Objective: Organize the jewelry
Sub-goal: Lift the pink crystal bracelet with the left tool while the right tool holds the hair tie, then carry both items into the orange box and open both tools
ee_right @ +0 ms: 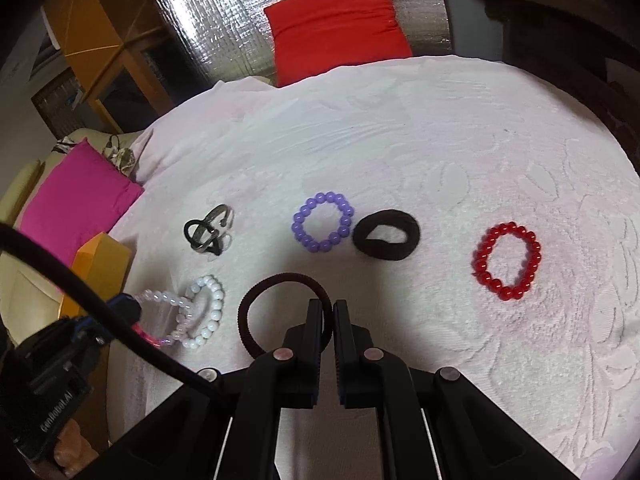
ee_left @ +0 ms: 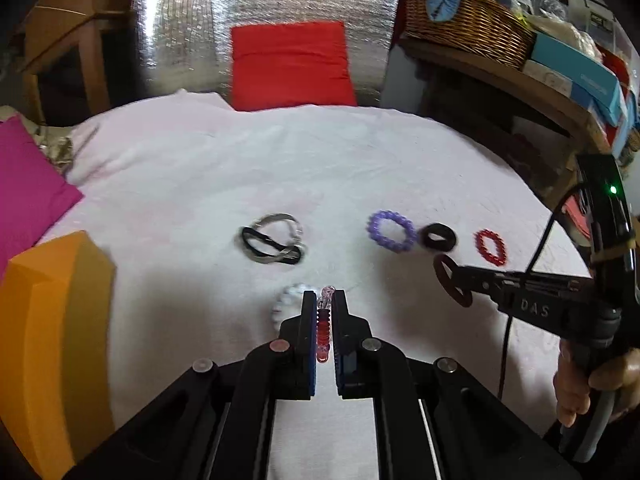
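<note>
- The left gripper [ee_left: 324, 304] is closed on a pink bracelet [ee_left: 323, 328] of clear and red-pink beads, held edge-on between the pads, with its far end low beside the white bracelet [ee_right: 206, 312] on the cloth [ee_right: 400, 140].
- The right gripper [ee_right: 327, 312] is nearly closed on a thin dark hair band [ee_right: 280, 312], pinching its right side; the loop hangs out to the left over the cloth's near edge.
- Farther out, in a rough row across the middle of the cloth: a tangle of bangles [ee_right: 208, 232], a purple bracelet [ee_right: 323, 222], a black scrunchie [ee_right: 386, 240] just beside it, and a red bracelet [ee_right: 507, 260] well apart toward the right edge.
- Progress, as I judge it: the row looks sorted, while the two held pieces and perhaps the white bracelet remain to be placed (I cannot see what final grouping is wanted).
- The right view shows the white bracelet whole and the beads sharply; the left view blurs them, but alone shows an orange box [ee_left: 52, 340] at the left edge and the basket [ee_left: 468, 28] on a shelf beyond.
</note>
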`<state>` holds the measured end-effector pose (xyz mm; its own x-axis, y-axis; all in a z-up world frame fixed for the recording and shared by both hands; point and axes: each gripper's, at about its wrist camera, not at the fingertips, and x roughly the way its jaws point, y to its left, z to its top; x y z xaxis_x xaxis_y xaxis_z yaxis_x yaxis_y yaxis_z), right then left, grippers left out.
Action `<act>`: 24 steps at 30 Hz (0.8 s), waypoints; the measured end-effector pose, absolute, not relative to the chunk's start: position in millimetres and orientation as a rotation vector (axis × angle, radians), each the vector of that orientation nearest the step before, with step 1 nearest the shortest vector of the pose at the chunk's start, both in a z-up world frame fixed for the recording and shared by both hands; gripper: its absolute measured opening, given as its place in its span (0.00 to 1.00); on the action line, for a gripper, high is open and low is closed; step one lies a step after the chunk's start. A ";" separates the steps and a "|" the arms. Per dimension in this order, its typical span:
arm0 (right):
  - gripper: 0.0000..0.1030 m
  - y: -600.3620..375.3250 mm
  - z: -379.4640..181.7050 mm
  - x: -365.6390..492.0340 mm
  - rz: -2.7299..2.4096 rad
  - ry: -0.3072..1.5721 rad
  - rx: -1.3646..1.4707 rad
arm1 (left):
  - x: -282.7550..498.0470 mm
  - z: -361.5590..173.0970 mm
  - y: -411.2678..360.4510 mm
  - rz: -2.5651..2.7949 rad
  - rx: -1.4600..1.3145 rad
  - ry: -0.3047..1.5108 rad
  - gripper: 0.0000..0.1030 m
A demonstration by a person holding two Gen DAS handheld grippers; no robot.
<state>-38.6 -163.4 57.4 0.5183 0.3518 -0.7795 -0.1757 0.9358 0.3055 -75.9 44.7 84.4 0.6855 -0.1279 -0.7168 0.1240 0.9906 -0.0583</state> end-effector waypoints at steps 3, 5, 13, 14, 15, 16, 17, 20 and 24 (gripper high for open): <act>0.06 -154.3 56.8 -40.4 0.331 0.978 0.188 | -79.8 88.8 54.0 -0.102 -0.003 0.789 0.07; 0.06 -147.1 57.2 -42.0 0.341 0.978 0.184 | -83.0 91.9 60.5 -0.066 0.002 0.778 0.07; 0.06 -109.8 64.3 -52.7 0.406 0.961 0.167 | -101.5 110.9 89.5 0.089 0.012 0.713 0.07; 0.06 -104.4 65.5 -54.5 0.417 0.958 0.164 | -104.9 114.4 94.3 0.111 0.011 0.701 0.07; 0.06 -100.0 66.4 -56.2 0.424 0.955 0.160 | -107.2 116.9 97.9 0.125 0.010 0.693 0.07; 0.06 -94.4 68.0 -58.5 0.435 0.950 0.157 | -110.5 120.1 102.4 0.144 0.008 0.682 0.07; 0.06 -89.6 69.5 -60.9 0.446 0.946 0.155 | -113.8 123.3 106.8 0.161 0.006 0.671 0.07; 0.06 -76.6 74.7 -68.1 0.472 0.928 0.144 | -121.9 128.4 116.9 0.193 -0.004 0.653 0.07; 0.06 -62.7 76.3 -73.2 0.490 0.923 0.125 | -132.5 131.3 131.0 0.230 -0.022 0.644 0.07</act>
<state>-73.2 -62.7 76.3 0.5028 0.4571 -0.7337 -0.3522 0.8835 0.3090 -132.5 131.0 131.3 0.7750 0.2060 -0.5974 -0.2197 0.9742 0.0509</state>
